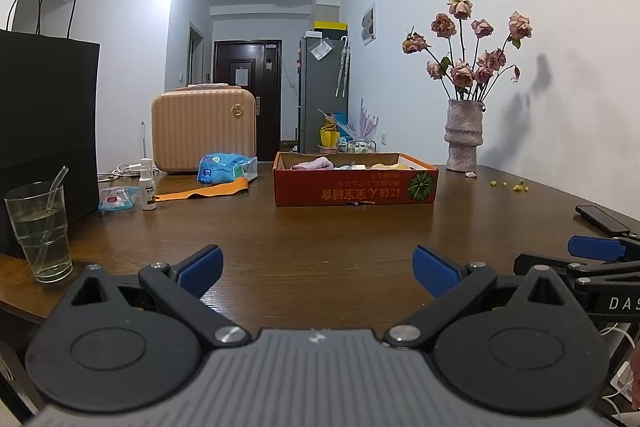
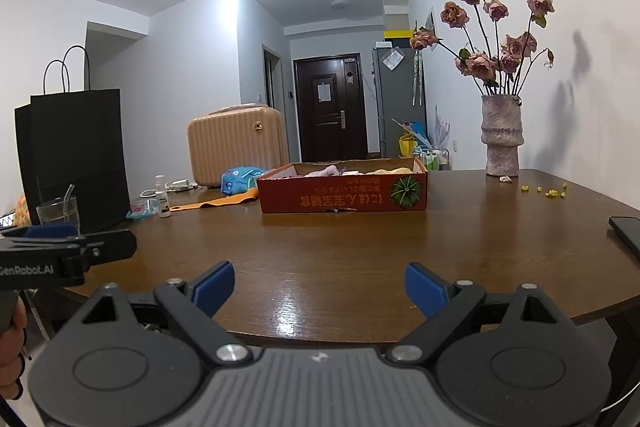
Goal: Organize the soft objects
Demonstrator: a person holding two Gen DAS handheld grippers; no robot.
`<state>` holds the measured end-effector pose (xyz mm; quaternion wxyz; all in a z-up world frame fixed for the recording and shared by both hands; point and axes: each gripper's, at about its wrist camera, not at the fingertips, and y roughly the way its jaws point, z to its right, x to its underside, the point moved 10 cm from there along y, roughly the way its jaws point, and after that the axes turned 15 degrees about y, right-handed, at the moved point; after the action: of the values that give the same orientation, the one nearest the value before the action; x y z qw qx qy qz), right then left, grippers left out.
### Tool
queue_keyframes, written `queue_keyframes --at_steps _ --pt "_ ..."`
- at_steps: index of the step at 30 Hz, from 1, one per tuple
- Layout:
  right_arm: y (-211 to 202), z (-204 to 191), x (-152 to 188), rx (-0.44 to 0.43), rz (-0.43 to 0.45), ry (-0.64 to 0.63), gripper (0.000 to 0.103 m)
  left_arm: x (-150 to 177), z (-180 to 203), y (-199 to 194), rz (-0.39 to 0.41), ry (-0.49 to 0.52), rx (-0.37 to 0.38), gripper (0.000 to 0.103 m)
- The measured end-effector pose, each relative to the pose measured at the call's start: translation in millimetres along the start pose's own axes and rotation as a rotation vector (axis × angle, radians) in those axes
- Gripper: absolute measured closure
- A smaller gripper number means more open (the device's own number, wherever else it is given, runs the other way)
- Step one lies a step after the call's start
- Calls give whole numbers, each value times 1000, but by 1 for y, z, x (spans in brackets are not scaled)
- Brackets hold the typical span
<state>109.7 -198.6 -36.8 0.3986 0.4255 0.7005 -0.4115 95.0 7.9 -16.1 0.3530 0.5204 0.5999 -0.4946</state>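
Left of the shallow red cardboard box (image 1: pixel 355 183) stood a black paper bag (image 1: pixel 48 131), a clear glass of water (image 1: pixel 40 231), a white spray bottle (image 1: pixel 148 183) and a peach ribbed case (image 1: pixel 204 131). The soft pink cloth (image 1: pixel 314 163) and pale yellow cloth (image 1: pixel 390 166) lay inside the box on the brown wooden worktop (image 1: pixel 320 239). Near of it, left tongs (image 1: pixel 318 269) hung released, gripping nothing; right tongs (image 2: pixel 319 291) likewise spread wide. Right of the box stood a pale vase of dried roses (image 1: pixel 464 135).

The black left gripper with blue finger pads (image 1: pixel 318 269) is held level, its jaws spread wide with nothing between them. The matching black right gripper (image 2: pixel 319 287) sits just beside it, jaws equally wide and empty.
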Motion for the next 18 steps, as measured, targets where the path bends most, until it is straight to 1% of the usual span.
queue_keyframes --at_steps 13,14,15,18 --pt "0 3 -2 4 3 6 10 0 1 0 -1 0 1 0" --pt "0 3 -2 4 3 5 9 0 1 0 -1 2 2 0" --pt "0 3 -2 4 4 3 3 0 1 0 0 2 3 0" --pt "0 2 -3 3 11 -2 1 0 1 0 3 6 5 0"
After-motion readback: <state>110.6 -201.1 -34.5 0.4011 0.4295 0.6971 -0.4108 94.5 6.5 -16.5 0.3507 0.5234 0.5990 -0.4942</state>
